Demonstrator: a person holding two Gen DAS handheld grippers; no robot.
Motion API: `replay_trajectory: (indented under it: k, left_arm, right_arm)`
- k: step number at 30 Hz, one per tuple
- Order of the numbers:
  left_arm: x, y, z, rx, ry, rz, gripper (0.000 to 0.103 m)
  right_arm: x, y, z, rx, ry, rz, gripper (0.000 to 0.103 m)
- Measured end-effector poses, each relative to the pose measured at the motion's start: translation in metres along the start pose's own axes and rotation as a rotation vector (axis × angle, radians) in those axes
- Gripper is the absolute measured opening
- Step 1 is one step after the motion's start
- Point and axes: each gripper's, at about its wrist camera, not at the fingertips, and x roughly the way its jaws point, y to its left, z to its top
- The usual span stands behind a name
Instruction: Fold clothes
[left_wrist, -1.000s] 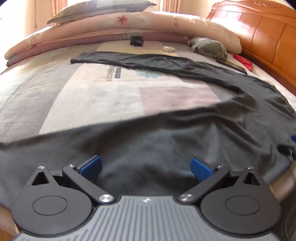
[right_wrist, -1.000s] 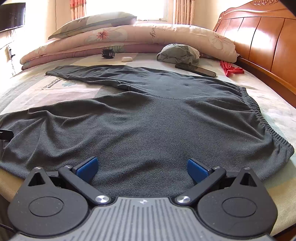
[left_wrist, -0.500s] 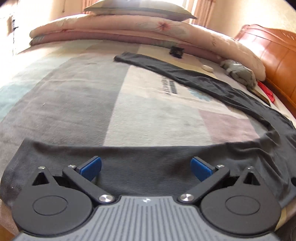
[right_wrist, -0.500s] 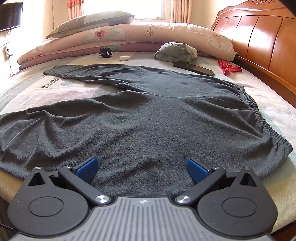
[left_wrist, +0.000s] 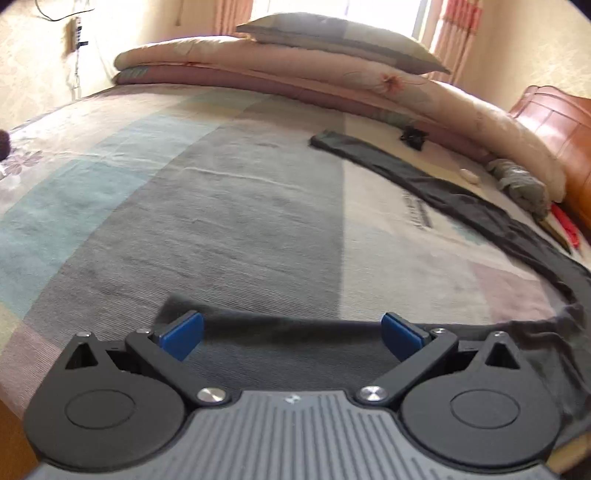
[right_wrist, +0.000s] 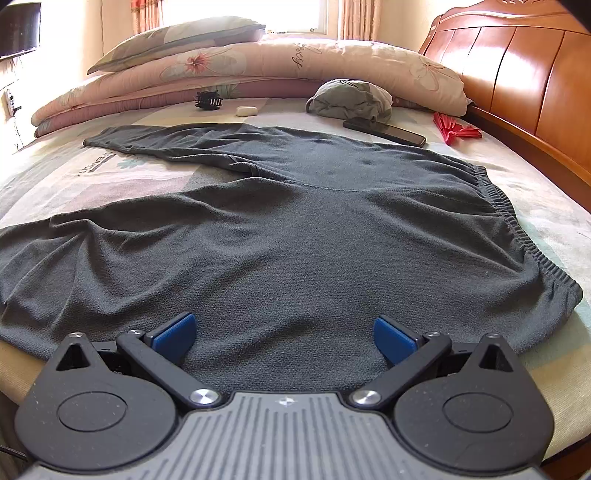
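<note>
Dark grey trousers lie spread flat on the bed, the elastic waistband at the right and both legs running left. In the left wrist view the near leg's end lies at the bed's front edge, and the far leg stretches toward the pillows. My left gripper is open, its blue pads either side of that near leg end, low over the cloth. My right gripper is open too, over the near edge of the seat part, with nothing pinched between its pads.
Folded quilts and a pillow are stacked at the far side. A bundled grey garment, a phone, a red object, a black hair clip and a small white case lie beyond the trousers. The wooden headboard stands at right.
My left gripper has swung left along the near trouser leg, from over the seat area to the leg's end. The right gripper has barely shifted. Both stayed open.
</note>
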Motion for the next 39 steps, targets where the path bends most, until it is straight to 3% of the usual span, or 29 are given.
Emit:
replay_trajectory:
  k: [3, 5, 10, 16, 18, 21, 25, 30, 33, 39]
  left_arm:
    - [-0.006, -0.011, -0.019, -0.011, 0.046, -0.088, 0.102]
    - [-0.004, -0.010, -0.034, -0.030, 0.078, -0.071, 0.102]
    - [-0.008, -0.022, -0.036, 0.060, 0.095, 0.122, 0.102]
    - [-0.014, -0.072, -0.021, 0.161, 0.026, -0.033, 0.102]
    - [-0.002, -0.088, -0.025, 0.202, 0.042, -0.042, 0.102]
    - [0.021, -0.099, -0.040, 0.187, 0.135, -0.041, 0.102]
    - [0.016, -0.116, -0.044, 0.260, 0.147, 0.011, 0.102]
    - [0.002, -0.139, -0.026, 0.260, 0.098, -0.005, 0.102]
    - [-0.001, -0.157, -0.012, 0.235, 0.067, -0.050, 0.102]
    - [-0.003, -0.196, 0.010, 0.256, 0.025, -0.161, 0.102]
  right_arm:
    - [0.000, 0.000, 0.000, -0.002, -0.001, 0.002, 0.103]
    - [0.000, -0.001, 0.000, -0.003, -0.001, 0.004, 0.103]
    - [0.000, -0.002, -0.001, -0.007, -0.007, 0.009, 0.103]
    - [-0.001, -0.003, 0.002, -0.012, 0.003, 0.018, 0.103]
    - [-0.001, -0.003, 0.002, -0.015, 0.007, 0.024, 0.103]
    - [-0.005, -0.005, 0.000, -0.025, 0.011, 0.037, 0.103]
    - [-0.013, -0.009, 0.006, -0.030, 0.040, 0.095, 0.103]
    - [-0.006, -0.001, 0.060, -0.102, -0.062, 0.220, 0.103]
    - [0.032, 0.013, 0.111, -0.135, -0.082, 0.263, 0.103]
    - [0.147, 0.042, 0.176, -0.084, 0.038, 0.310, 0.103]
